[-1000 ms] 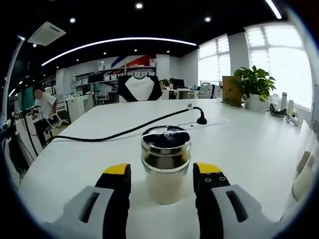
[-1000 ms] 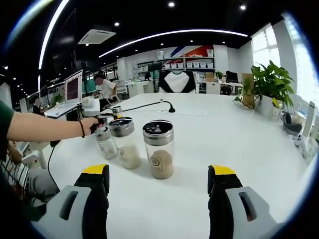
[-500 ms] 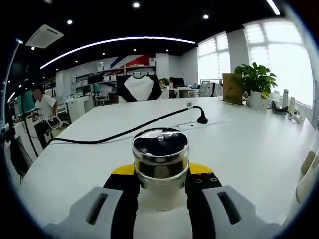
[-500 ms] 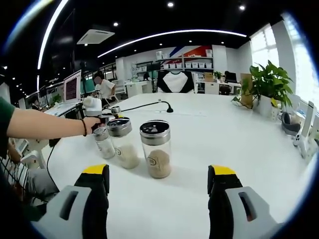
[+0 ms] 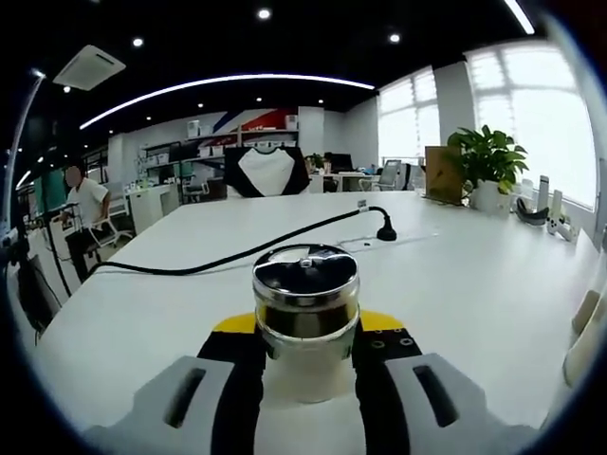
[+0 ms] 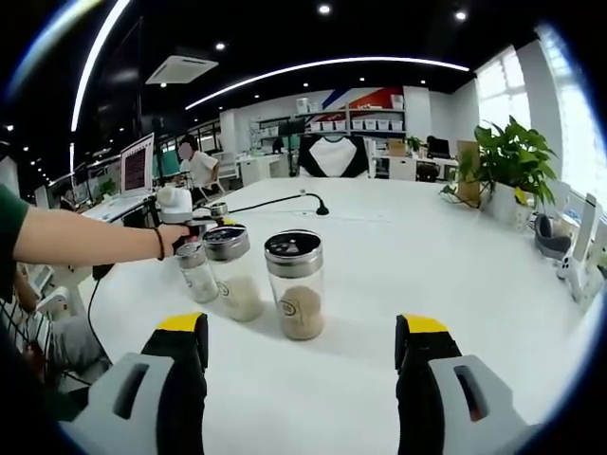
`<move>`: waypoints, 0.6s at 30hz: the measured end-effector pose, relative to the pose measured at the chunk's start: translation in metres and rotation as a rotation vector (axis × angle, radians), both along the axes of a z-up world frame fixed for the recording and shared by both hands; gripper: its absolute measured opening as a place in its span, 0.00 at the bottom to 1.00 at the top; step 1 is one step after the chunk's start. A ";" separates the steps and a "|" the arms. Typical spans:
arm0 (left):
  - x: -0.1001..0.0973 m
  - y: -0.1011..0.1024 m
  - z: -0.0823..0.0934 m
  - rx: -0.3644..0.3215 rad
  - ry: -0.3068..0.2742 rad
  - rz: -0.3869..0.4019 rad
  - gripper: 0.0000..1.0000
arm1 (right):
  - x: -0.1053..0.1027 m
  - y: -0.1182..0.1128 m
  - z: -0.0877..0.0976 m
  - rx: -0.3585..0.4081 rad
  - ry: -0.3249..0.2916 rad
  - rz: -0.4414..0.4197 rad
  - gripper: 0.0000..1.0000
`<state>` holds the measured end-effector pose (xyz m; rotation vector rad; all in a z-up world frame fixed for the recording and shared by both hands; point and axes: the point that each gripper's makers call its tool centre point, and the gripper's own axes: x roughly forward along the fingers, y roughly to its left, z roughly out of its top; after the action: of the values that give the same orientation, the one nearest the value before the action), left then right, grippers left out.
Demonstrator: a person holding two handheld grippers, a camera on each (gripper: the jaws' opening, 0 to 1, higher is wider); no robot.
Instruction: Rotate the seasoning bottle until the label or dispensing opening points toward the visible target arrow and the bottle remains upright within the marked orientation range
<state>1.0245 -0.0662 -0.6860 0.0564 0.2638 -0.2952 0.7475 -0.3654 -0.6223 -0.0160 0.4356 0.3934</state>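
In the left gripper view a seasoning bottle [image 5: 305,318] with a shiny metal lid and pale contents stands upright on the white table [image 5: 474,275]. My left gripper [image 5: 305,334] is shut on its glass body, one yellow-tipped jaw on each side. In the right gripper view three lidded bottles stand in a row: a small one [image 6: 196,272], a middle one [image 6: 230,272] and one with brown seasoning [image 6: 294,285]. A person's hand holds the left gripper [image 6: 193,228] at the small bottle. My right gripper [image 6: 299,349] is open and empty, just short of the brown bottle.
A black cable [image 5: 237,251] runs across the table behind the held bottle. A potted plant [image 6: 515,171] and small items sit at the far right edge. A monitor [image 6: 138,163] stands at the left. A person [image 5: 83,201] is in the background among office desks.
The left gripper has gone from open around the bottle to shut on it, and has held still since. The right gripper stays open and hardly moves.
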 end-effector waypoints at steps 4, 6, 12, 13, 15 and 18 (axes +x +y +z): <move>-0.003 0.002 0.005 -0.007 -0.015 0.002 0.37 | 0.000 -0.001 -0.001 0.000 0.002 -0.003 0.82; -0.005 0.000 0.008 -0.007 -0.025 -0.008 0.37 | 0.000 -0.001 -0.001 -0.001 0.004 -0.003 0.82; -0.017 -0.004 0.015 -0.002 -0.037 -0.039 0.37 | 0.000 0.002 -0.001 0.004 0.004 0.002 0.82; -0.018 -0.004 0.015 -0.007 -0.039 -0.039 0.37 | 0.000 0.002 -0.001 0.004 0.003 0.003 0.82; -0.026 -0.005 0.018 -0.037 -0.046 -0.035 0.37 | 0.000 0.003 0.000 0.003 0.000 0.006 0.82; -0.040 -0.003 0.017 -0.025 -0.054 -0.025 0.37 | -0.001 0.003 0.001 0.005 -0.003 0.005 0.82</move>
<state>0.9843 -0.0696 -0.6691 0.0430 0.2064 -0.3209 0.7464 -0.3629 -0.6214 -0.0124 0.4317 0.3998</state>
